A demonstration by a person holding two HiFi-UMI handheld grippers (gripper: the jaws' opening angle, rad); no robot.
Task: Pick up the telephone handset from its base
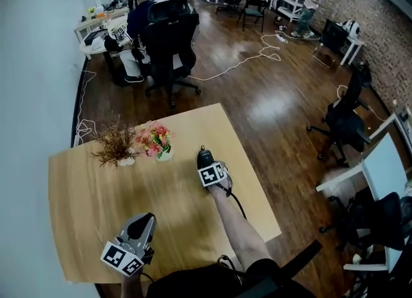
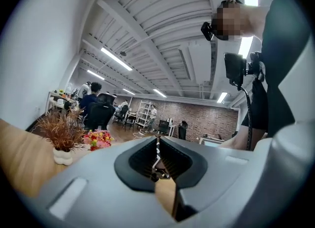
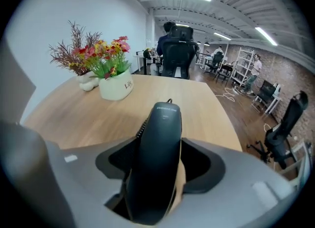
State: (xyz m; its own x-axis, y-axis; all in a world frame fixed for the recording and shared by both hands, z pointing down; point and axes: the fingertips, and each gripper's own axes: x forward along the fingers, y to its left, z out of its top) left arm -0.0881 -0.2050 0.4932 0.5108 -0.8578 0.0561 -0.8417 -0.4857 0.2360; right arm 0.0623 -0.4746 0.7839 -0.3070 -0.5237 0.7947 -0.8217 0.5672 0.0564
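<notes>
Telephone handset (image 3: 160,158) grasped lengthwise between jaws of right gripper (image 1: 207,165), held over bench (image 1: 90,194) near flower pot (image 1: 156,142). Left gripper (image 2: 157,154) clenched on nothing, tilted upward near bench's front edge

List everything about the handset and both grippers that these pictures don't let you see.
- Handset lower end: right gripper view, buried in the right gripper.
- Print near its top: same view, too small and blurred.
- Most of the handset: head view, under the marker cube.
- Its base: in no view.
</notes>
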